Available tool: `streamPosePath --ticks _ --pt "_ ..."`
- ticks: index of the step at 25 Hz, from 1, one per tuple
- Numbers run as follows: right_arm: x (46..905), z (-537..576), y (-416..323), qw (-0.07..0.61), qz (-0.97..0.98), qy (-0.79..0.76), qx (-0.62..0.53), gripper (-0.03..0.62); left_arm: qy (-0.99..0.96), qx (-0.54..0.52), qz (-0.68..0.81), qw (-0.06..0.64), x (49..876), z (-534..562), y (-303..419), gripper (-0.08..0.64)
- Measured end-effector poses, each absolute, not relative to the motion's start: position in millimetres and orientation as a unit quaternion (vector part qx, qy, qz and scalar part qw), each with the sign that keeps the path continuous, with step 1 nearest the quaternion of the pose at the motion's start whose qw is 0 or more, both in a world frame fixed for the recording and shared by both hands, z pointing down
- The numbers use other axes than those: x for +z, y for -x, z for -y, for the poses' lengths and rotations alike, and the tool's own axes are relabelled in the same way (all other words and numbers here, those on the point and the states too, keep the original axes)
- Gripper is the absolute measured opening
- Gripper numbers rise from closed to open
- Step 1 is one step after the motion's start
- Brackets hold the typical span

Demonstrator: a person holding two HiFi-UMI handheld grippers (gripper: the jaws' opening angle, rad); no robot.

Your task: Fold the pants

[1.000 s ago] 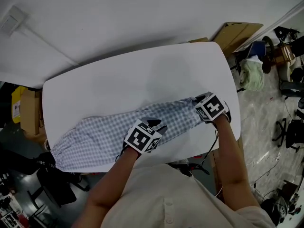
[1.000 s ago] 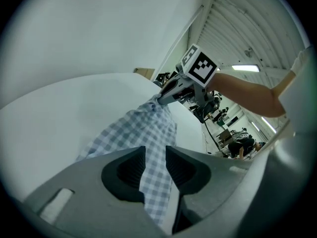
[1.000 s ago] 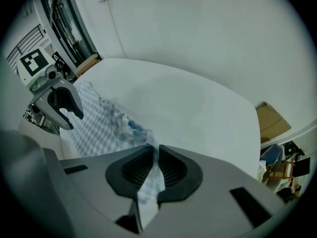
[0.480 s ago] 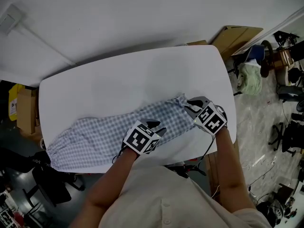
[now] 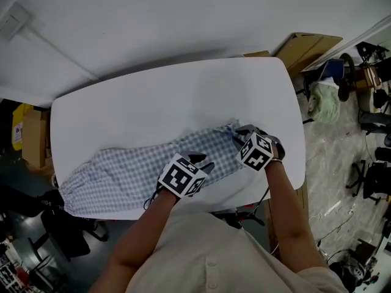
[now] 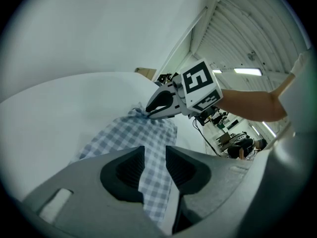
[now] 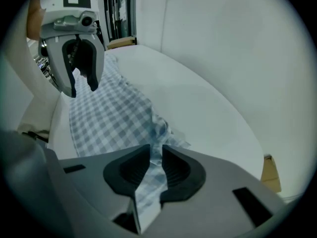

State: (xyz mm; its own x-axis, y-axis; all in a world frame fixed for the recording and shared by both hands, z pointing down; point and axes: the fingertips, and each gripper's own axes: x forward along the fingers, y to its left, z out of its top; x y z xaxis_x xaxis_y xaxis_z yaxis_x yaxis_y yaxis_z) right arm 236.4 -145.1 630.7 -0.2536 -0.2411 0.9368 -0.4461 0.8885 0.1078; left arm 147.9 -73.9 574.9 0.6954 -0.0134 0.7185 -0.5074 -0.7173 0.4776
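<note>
Now pants (image 5: 122, 171) end between opening right fingers (image 7: 124, 172); left fingers (image 6: 121, 170) astride middle.

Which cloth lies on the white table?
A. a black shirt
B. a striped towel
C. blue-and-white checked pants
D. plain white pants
C: the pants spread along the near side of the table show a fine blue-and-white check, which is plain in both gripper views.

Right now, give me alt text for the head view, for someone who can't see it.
Seen from above, checked pants lie lengthwise on a white table. The left gripper sits over their middle; the right gripper is at their right-hand end, its jaws opening with fabric between them.
</note>
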Motion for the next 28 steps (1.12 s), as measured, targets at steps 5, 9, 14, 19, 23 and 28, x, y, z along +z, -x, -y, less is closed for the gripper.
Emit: streamPosePath --ticks 5,9,14,19,23,28 --pt "636.4 156.3 -244.4 0.591 0.772 -0.219 0.08 0.035 -0.854 0.36 0.151 0.345 573.9 72.2 -153.2 0.13" --pt "624.5 183.3 -256.4 0.571 0.769 -0.265 0.11 0.034 -0.853 0.36 0.153 0.346 573.4 71.9 -152.0 0.13" --pt "627.5 203.2 -269.3 0.536 0.76 -0.318 0.185 0.034 -0.851 0.359 0.156 0.351 573.8 72.2 -148.9 0.13" --pt "625.9 204.0 -275.7 0.457 0.776 -0.357 0.248 0.034 -0.851 0.351 0.158 0.357 572.2 72.9 -150.1 0.13" --pt "620.7 200.1 -281.7 0.381 0.785 -0.373 0.315 0.035 -0.853 0.345 0.151 0.362 570.6 70.6 -152.6 0.13" --pt "616.0 201.9 -288.4 0.25 0.779 -0.394 0.418 0.038 -0.855 0.343 0.141 0.363 568.9 66.7 -154.5 0.13"
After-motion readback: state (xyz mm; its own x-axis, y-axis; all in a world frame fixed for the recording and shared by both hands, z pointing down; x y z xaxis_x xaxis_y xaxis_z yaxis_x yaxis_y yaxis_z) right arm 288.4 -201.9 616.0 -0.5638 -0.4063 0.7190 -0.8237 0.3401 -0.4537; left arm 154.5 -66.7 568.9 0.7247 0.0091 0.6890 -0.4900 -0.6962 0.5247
